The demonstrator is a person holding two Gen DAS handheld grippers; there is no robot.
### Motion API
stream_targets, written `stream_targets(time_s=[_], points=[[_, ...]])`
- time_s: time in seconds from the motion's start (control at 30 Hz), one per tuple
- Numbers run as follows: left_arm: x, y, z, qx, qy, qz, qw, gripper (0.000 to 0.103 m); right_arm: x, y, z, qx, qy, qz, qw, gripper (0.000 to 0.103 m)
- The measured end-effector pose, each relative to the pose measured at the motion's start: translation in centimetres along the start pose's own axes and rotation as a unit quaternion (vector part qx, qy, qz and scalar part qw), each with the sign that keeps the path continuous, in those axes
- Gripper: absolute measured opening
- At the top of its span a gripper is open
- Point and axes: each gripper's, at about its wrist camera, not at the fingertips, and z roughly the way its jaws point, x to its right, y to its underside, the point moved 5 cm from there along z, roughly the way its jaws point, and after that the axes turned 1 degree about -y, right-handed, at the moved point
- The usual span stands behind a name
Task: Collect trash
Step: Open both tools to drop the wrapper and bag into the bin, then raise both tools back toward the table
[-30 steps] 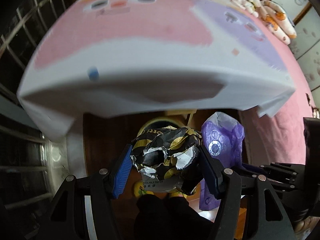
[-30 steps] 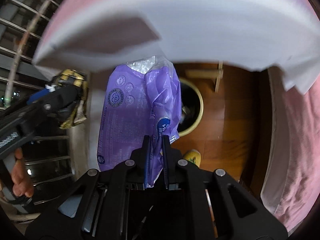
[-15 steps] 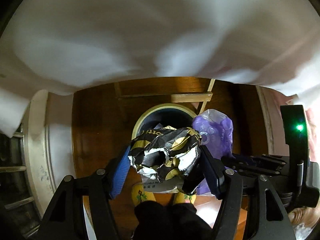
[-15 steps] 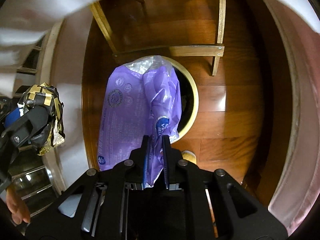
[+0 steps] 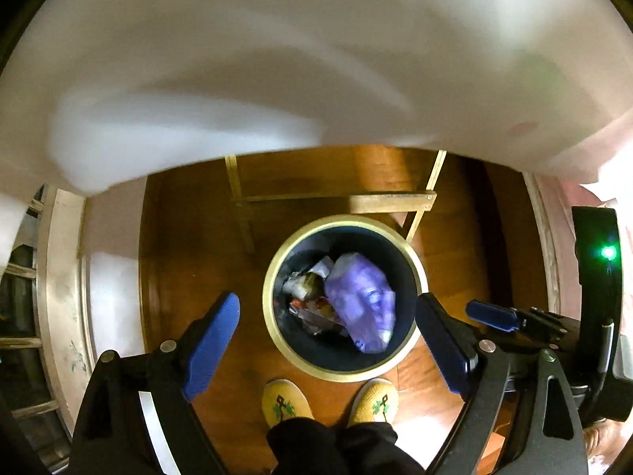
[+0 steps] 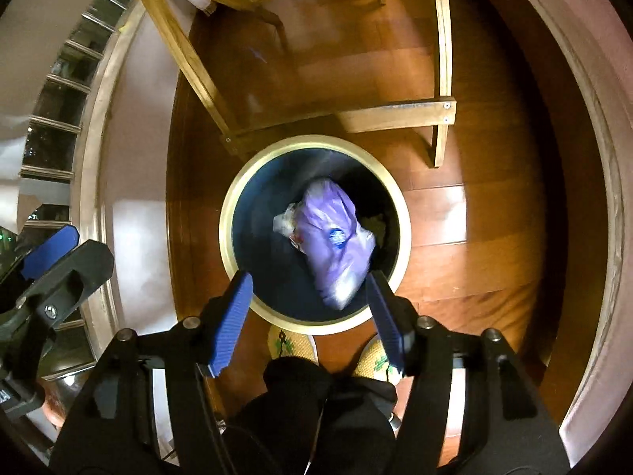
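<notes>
A dark round bin (image 5: pixel 343 220) with a gold rim stands on the wooden floor straight below both grippers. A purple plastic bag (image 5: pixel 362 303) lies in it on other crumpled trash (image 5: pixel 306 283), and the right wrist view shows this purple bag (image 6: pixel 332 243) blurred inside the bin (image 6: pixel 228 213). I cannot pick out the black and gold wrapper for certain among the trash. My left gripper (image 5: pixel 328 342) hangs over the bin, jaws opening, nothing between them. My right gripper (image 6: pixel 308 316) is beside it over the bin, jaws also opening and empty.
A white tablecloth (image 5: pixel 316 59) hangs over the top of the left wrist view. A wooden frame (image 6: pixel 395 113) with legs stands just behind the bin. The person's yellow slippers (image 5: pixel 285 399) touch the bin's near side. A window grille (image 6: pixel 59 118) is at the left.
Both grippers sank from table height to just over the bin. Both opened: the black and gold wrapper left the left gripper, and the purple bag dropped from the right into the bin.
</notes>
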Motion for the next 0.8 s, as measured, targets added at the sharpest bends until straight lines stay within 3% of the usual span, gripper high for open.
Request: stream_targets(time_s=[0.43, 0.8], points=[[-0.8, -1.4, -6.6, 0.013, -0.005, -0.009, 0.9999, 0.091, -2.0, 0.2, -7.2, 0.022, 0.000, -0.013, 1.000, 0.057], [0.2, -3.2, -20.0, 0.045, 0.001, -0.004, 0.9990, 0.091, -5.8, 0.8, -19.0, 0.055, -0.010, -0.045, 0.997, 0.057]])
